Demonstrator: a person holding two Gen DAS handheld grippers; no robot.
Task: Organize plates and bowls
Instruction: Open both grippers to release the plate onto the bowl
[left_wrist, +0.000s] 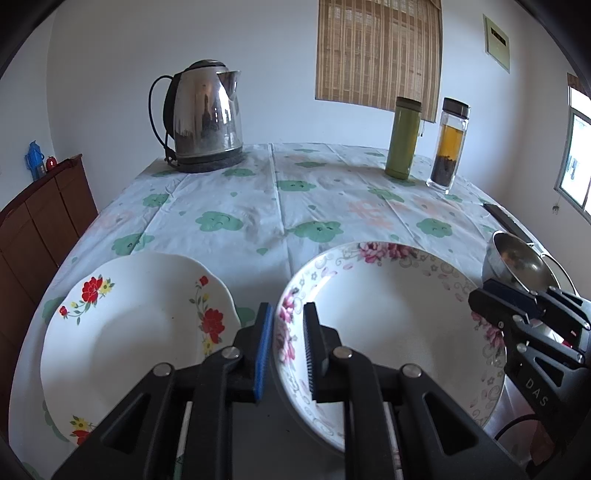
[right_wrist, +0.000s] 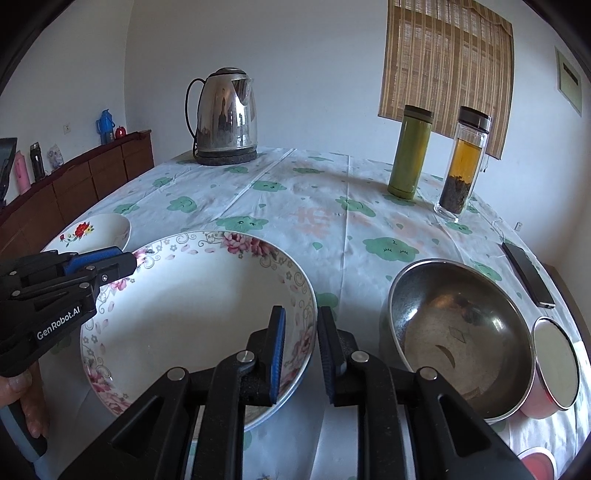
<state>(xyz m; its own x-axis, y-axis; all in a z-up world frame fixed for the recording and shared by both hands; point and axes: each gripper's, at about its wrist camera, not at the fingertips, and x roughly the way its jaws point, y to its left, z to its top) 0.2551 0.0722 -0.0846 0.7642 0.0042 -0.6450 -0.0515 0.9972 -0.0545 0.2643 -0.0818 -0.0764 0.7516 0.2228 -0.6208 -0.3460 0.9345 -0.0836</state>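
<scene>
Two tools straddle the pink-flowered plate's rim on the worktop, jaws spread, not pinching: left tool (left_wrist: 288, 343) left side, right tool (right_wrist: 301, 350) right | plate (right_wrist: 192, 314) centre-near | I'd lift it level.

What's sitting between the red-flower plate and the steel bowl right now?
The pink-floral plate lies between the red-flower plate and the steel bowl, seen best in the right wrist view. Both the left gripper and right gripper straddle its rim.
</scene>
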